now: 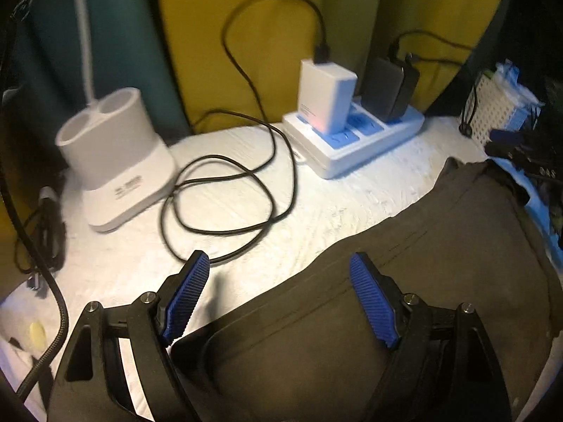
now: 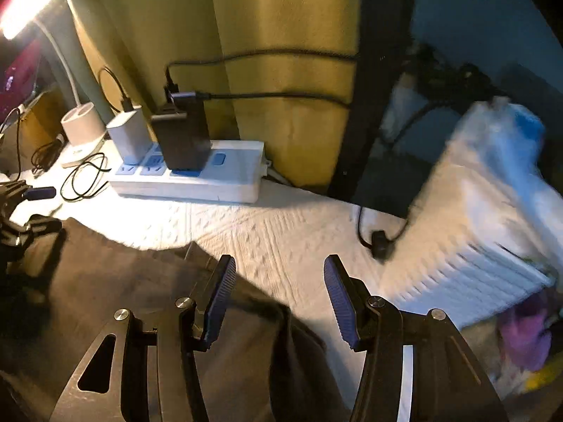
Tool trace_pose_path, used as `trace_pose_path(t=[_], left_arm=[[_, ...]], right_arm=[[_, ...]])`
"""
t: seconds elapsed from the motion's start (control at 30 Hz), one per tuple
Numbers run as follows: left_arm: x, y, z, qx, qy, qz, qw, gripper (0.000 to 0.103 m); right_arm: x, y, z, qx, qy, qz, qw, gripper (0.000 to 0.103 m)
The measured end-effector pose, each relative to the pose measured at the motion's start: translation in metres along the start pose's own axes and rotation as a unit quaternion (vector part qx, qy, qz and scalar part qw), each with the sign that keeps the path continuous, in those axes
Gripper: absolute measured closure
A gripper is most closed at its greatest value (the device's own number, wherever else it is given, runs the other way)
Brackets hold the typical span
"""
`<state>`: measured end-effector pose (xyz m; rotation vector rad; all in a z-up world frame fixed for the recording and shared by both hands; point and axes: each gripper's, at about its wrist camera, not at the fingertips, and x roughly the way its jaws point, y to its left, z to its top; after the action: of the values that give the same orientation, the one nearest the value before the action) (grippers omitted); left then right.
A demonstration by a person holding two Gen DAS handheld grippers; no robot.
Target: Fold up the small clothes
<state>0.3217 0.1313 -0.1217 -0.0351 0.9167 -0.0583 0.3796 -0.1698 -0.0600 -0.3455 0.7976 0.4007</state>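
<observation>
One dark garment [image 1: 404,281], two tools over the bench [image 1: 246,204].
Left tool [image 1: 281,281] and right tool [image 2: 278,292] both gape, gripping nothing (three chargers: one white [image 1: 325,96], two black [image 1: 388,86]).

Your left gripper [image 1: 278,295] is tipped down with its jaws spread wide, nothing pinched between the blue pads [image 1: 186,299] (they're just hanging in the air). Your right gripper [image 2: 279,299] is angled down too, jaws parted a bit narrower, also gripping nothing.
</observation>
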Motion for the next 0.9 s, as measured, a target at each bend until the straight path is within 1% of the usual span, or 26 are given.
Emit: trace_pose_path(t=[0.13, 0.2, 0.43, 0.57, 0.73, 0.9], left_arm=[[-0.024, 0.008, -0.011, -0.011, -0.016, -0.003, 0.9998, 0.021], [-0.041, 0.008, -0.020, -0.016, -0.030, -0.009, 0.9994, 0.021], [-0.094, 0.007, -0.061, -0.043, -0.062, -0.014, 0.9971, 0.021], [-0.112, 0.001, -0.088, -0.059, -0.063, -0.009, 0.9962, 0.021], [-0.133, -0.012, -0.129, -0.067, -0.059, -0.006, 0.9960, 0.020], [-0.151, -0.030, -0.163, -0.066, -0.062, -0.013, 0.9958, 0.020]], right_arm=[[-0.032, -0.001, -0.025, -0.006, -0.003, -0.027, 1.000, 0.048], [-0.050, -0.002, -0.041, 0.001, -0.003, -0.037, 0.999, 0.048], [-0.112, 0.002, -0.118, 0.040, -0.006, -0.076, 0.996, 0.048], [-0.135, 0.014, -0.156, 0.060, -0.005, -0.077, 0.995, 0.048], [-0.163, 0.044, -0.190, 0.047, -0.022, -0.108, 0.993, 0.048], [-0.182, 0.065, -0.212, 0.066, -0.033, -0.094, 0.993, 0.048]])
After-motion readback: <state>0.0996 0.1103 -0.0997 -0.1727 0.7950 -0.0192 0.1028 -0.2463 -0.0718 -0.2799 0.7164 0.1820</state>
